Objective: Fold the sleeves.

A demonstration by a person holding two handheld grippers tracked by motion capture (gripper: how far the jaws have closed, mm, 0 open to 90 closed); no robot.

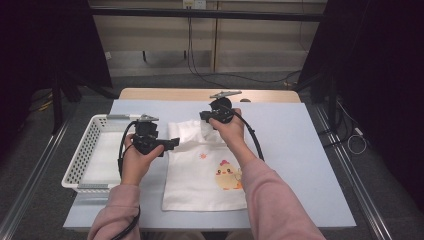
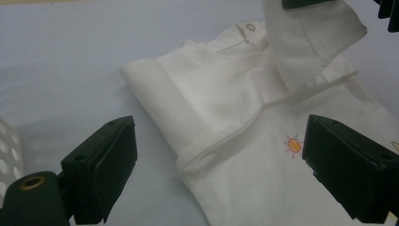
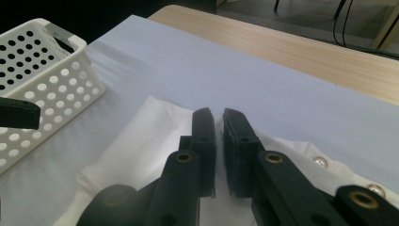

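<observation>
So the white garment (image 1: 200,170) is half folded on the bench (image 1: 300,150); right gripper (image 1: 212,119) fingers pinch its lifted sleeve, left gripper (image 1: 172,144) fingers stand apart; basket (image 1: 82,155) placement remains.

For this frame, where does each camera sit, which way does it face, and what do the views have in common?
High view: above the person's side, facing forward and down on the table; both forearms and tongs show.
Left gripper view: rides the left tongs, open, facing the white garment.
Right gripper view: rides the right tongs, shut on a garment fold, facing the basket.
Shared: the garment appears in all three views.
</observation>
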